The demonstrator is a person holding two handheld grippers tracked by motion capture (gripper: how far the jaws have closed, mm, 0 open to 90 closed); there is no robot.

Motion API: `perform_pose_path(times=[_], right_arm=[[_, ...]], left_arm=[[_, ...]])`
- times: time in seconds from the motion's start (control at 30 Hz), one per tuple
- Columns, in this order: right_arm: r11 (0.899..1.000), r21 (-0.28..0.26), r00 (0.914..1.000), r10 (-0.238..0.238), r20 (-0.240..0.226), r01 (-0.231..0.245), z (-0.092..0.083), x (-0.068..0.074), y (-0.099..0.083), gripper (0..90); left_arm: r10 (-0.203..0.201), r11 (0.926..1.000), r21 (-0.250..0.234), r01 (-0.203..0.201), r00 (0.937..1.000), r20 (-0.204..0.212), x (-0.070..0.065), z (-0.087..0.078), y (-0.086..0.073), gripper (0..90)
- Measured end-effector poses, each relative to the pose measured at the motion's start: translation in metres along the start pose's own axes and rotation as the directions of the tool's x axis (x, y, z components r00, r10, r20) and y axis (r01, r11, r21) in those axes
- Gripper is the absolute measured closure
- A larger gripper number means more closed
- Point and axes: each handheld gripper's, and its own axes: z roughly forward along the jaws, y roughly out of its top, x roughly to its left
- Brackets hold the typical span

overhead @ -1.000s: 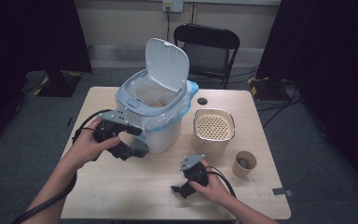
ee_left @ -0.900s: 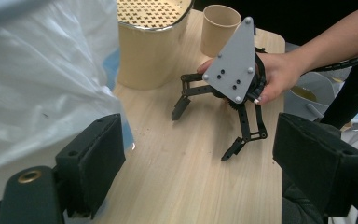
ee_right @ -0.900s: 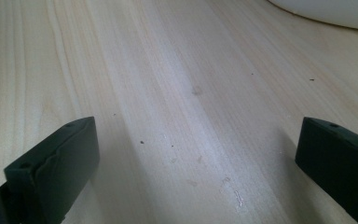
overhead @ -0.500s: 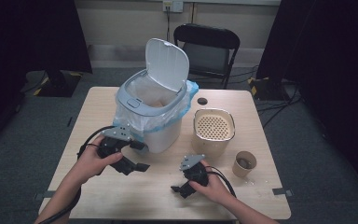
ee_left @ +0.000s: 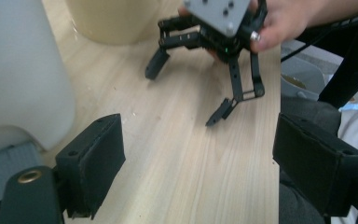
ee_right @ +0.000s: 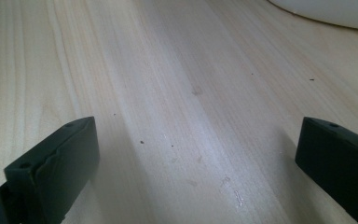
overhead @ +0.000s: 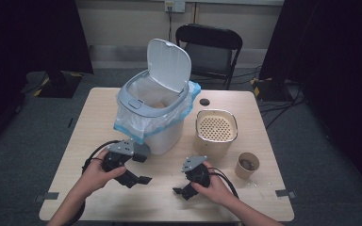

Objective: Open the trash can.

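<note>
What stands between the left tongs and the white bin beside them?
Nothing visible. The left tongs are open over the table, and the white bin stands just beside them with no object between.

Bare counter (overhead: 160, 197) lies open between both grippers; the white bin (overhead: 153, 117) and beige container (overhead: 216, 132) block the way beyond.

Items noted on and behind the wooden table (overhead: 264, 197).
Beige container with perforated top (overhead: 216, 132) stands upright; brown paper cup (overhead: 246, 165) near it, not touching; small black disc (overhead: 204, 101) toward far edge; black folding chair (overhead: 209, 52) behind.
</note>
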Motion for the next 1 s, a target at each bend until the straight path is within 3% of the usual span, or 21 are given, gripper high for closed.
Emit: perform_pose_path(times=[0.3,0.67,0.83,1.0], right_arm=[[1.000,0.002,1.0000,0.003,-0.001,-0.003,0.000,0.000,0.000,0.0],[1.000,0.001,1.0000,0.001,0.000,-0.001,0.000,0.000,0.000,0.0],[1.000,0.001,1.0000,0.000,-0.001,0.000,0.000,0.000,0.000,0.0],[1.000,-0.001,1.0000,-0.002,-0.002,0.002,0.000,0.000,0.000,0.0]], left_arm=[[0.006,0.9994,0.034,-0.006,0.9999,0.009,0.000,0.021,-0.017,16.1],[-0.006,0.9995,0.032,0.005,0.9999,0.009,0.003,0.040,-0.034,16.2],[0.010,0.9980,0.062,-0.011,0.9999,0.011,0.005,0.050,-0.042,16.1],[0.039,0.9963,0.078,-0.037,0.9991,-0.015,0.006,0.058,-0.048,16.2]])
